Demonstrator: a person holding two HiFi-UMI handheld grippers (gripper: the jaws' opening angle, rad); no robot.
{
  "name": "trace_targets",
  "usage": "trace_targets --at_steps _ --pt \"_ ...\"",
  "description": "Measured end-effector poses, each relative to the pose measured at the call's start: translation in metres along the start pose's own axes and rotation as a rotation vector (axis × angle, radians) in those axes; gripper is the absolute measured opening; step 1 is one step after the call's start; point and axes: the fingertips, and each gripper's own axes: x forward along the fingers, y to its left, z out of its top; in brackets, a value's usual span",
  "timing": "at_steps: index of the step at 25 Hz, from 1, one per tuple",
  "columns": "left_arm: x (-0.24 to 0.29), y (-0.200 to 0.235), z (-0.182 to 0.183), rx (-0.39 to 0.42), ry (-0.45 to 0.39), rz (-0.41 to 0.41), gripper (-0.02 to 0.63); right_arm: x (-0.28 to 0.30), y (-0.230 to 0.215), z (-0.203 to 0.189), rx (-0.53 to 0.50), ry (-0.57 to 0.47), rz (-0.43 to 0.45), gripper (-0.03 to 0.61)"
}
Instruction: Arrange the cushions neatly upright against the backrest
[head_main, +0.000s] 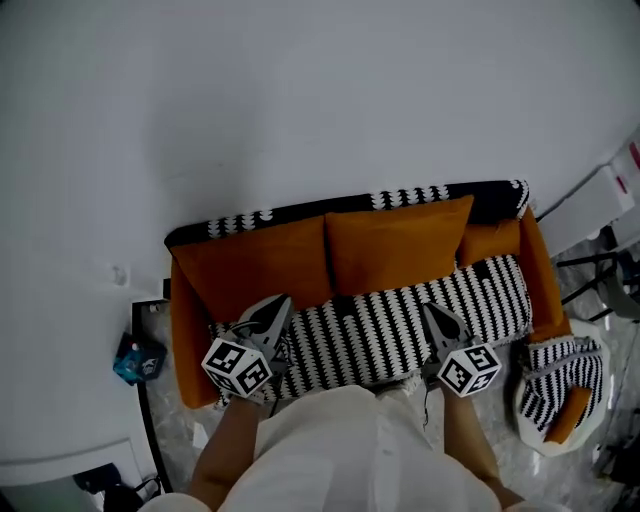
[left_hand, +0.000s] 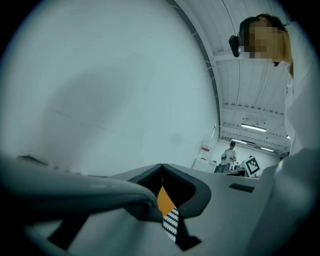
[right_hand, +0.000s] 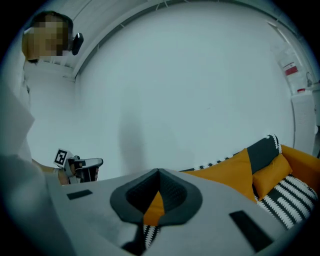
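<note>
On the orange sofa (head_main: 186, 330), two large orange cushions (head_main: 262, 262) (head_main: 395, 245) and a smaller one (head_main: 490, 240) lean upright on the backrest. In front of them a long black-and-white striped cushion (head_main: 400, 320) with an orange side spans the seat. My left gripper (head_main: 272, 305) is shut on its left front edge, and my right gripper (head_main: 432, 312) is shut on its right front edge. Orange and striped fabric (left_hand: 169, 210) shows pinched in the left gripper (left_hand: 161, 169), and the same fabric (right_hand: 154, 207) shows in the right gripper (right_hand: 158, 173).
Another striped cushion (head_main: 560, 385) with an orange part lies on a white round thing on the floor, right of the sofa. A blue object (head_main: 140, 360) sits left of the sofa. A white cabinet (head_main: 600, 200) and black stand legs (head_main: 600, 270) are at the right. A pale wall rises behind.
</note>
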Motion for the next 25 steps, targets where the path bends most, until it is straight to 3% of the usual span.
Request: trace_targets --at_steps 4,8,25 --pt "-0.009 0.002 0.013 0.035 -0.023 -0.009 0.025 0.002 0.011 0.023 -0.055 -0.046 0.002 0.017" --pt "-0.013 0.002 0.012 0.018 -0.034 -0.009 0.023 0.002 0.023 0.029 -0.117 -0.031 0.019 0.017" --pt "-0.013 0.003 0.0 -0.023 -0.027 -0.011 0.025 -0.007 0.024 0.027 -0.146 -0.014 0.006 0.017"
